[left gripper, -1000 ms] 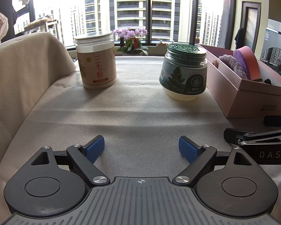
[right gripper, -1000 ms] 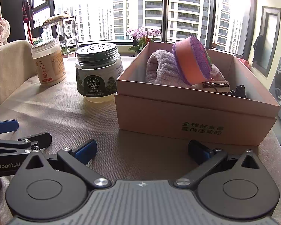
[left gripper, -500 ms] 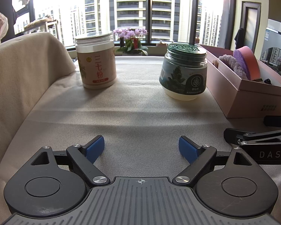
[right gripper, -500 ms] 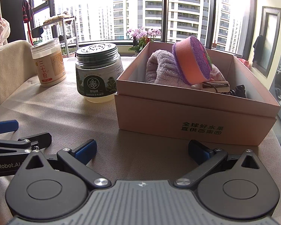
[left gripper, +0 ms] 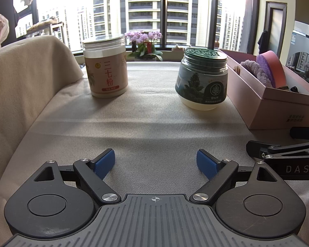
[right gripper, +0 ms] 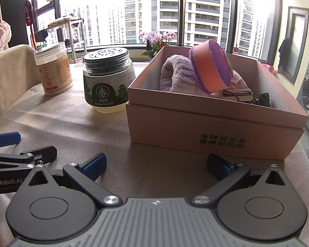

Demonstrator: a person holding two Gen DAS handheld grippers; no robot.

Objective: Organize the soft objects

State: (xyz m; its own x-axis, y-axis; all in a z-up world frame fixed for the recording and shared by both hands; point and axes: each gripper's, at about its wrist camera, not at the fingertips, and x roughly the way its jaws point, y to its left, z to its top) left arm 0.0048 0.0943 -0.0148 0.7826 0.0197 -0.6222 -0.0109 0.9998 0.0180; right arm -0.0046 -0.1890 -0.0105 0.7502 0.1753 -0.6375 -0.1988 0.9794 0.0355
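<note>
A pink cardboard box [right gripper: 214,129] stands on the cloth-covered table, also at the right in the left wrist view [left gripper: 278,107]. Inside it lie a fluffy lilac towel [right gripper: 175,74] and an orange and purple round sponge [right gripper: 211,68] leaning on it; both also show in the left wrist view, towel [left gripper: 254,71] and sponge [left gripper: 273,68]. My left gripper [left gripper: 155,161] is open and empty, low over the cloth. My right gripper [right gripper: 155,163] is open and empty, just in front of the box.
A beige jar with a clear lid [left gripper: 105,68] and a green-lidded jar [left gripper: 201,78] stand at the back of the table. Small dark items [right gripper: 262,99] lie in the box. A cloth-draped hump [left gripper: 20,78] rises at left. Each gripper shows beside the other.
</note>
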